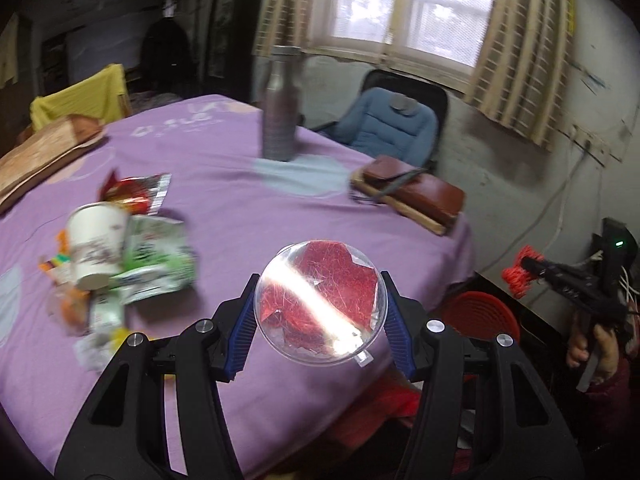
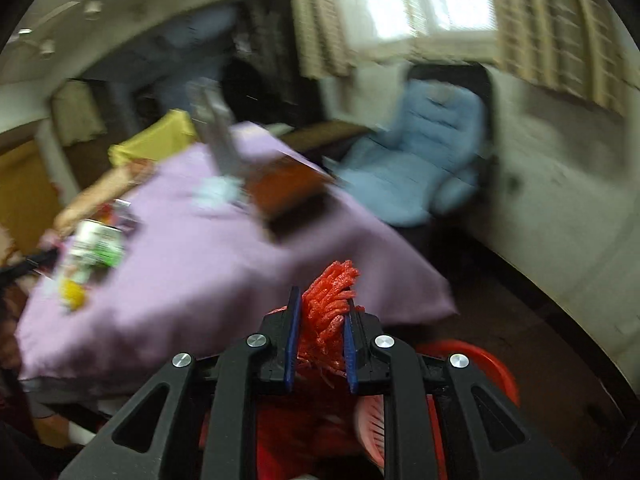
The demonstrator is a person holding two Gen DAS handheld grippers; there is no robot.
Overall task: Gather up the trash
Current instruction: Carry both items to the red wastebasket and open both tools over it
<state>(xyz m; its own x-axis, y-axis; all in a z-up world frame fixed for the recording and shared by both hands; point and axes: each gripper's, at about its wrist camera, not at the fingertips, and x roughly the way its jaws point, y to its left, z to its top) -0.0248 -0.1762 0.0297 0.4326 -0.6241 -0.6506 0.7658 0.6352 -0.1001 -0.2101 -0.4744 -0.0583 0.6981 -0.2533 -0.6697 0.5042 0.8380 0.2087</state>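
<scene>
My left gripper (image 1: pixel 320 308) is shut on a clear plastic cup with red shreds inside (image 1: pixel 320 300), held above the near right edge of the purple-clothed table (image 1: pixel 224 184). My right gripper (image 2: pixel 322 320) is shut on a bunch of red string (image 2: pixel 328 308), held beyond the table's corner above a red bin (image 2: pixel 492 364); it also shows in the left wrist view (image 1: pixel 528 270). A trash pile lies on the table's left: a white paper cup (image 1: pixel 94 244), green-white wrappers (image 1: pixel 156 256) and a red snack packet (image 1: pixel 136 192).
A metal bottle (image 1: pixel 280 108) stands mid-table on a pale patch. A brown pouch on a book (image 1: pixel 412 188) lies at the right edge. A blue padded chair (image 1: pixel 396 124) stands behind the table. The red bin (image 1: pixel 480 312) sits on the floor to the right.
</scene>
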